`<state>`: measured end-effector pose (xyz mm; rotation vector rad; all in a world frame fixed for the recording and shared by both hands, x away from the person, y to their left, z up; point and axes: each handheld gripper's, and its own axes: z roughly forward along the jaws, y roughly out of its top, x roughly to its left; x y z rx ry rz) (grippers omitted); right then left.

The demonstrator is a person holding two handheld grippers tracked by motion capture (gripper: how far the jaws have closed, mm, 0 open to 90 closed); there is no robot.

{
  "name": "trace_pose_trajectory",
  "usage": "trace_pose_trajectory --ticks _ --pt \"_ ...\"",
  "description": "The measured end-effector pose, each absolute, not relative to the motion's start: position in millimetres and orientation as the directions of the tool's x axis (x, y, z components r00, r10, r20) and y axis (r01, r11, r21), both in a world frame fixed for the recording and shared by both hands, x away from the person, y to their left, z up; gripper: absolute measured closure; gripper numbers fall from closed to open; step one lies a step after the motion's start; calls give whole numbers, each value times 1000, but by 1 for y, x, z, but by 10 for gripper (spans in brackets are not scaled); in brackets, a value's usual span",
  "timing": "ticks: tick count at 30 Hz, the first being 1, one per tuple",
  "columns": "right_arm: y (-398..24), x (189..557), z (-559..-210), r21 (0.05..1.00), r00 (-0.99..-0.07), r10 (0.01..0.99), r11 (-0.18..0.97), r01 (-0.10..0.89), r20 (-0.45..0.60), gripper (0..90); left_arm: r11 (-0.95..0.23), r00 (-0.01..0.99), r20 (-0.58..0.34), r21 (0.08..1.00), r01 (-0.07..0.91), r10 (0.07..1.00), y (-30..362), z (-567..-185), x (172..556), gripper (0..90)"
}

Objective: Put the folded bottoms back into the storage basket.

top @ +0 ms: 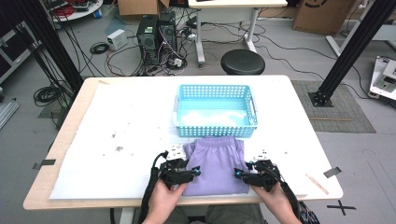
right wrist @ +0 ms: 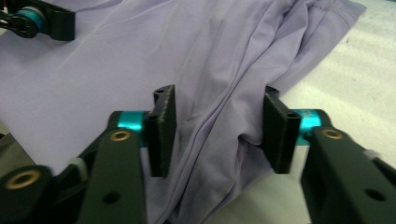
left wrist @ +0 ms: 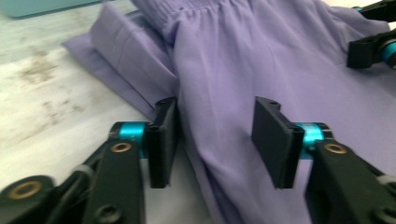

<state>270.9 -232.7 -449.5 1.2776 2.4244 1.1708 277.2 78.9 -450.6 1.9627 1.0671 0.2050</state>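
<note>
One purple garment [top: 217, 163], one basket [top: 215, 111], two spread grippers [left wrist: 215, 140] [right wrist: 218, 133]

The left gripper [left wrist: 215, 140] had its black jaws wide apart, straddling a fold at the edge of the purple garment [left wrist: 261, 60] on the white, stained worktop [left wrist: 42, 98]. The garment's gathered waistband lay at the top. The other gripper [left wrist: 373, 44] showed at the upper right, over the cloth.

Bare white table surface [top: 130, 140] left of the purple garment [top: 215, 161]; blue basket [top: 215, 111] just beyond.
</note>
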Motion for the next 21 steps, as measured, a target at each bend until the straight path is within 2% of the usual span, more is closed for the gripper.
trace_pose_trajectory --ticks 10,13,21 --pt "-228 276 -449 696 -631 750 345 630 200 809 -267 640 -272 742 615 719 74 -451 288 766" --pt "-226 277 -449 698 -641 741 351 624 200 840 -287 657 -264 741 607 706 72 -451 289 821" --pt "-232 274 -440 738 -651 733 326 591 197 855 -292 702 -253 777 557 666 73 -441 287 839"
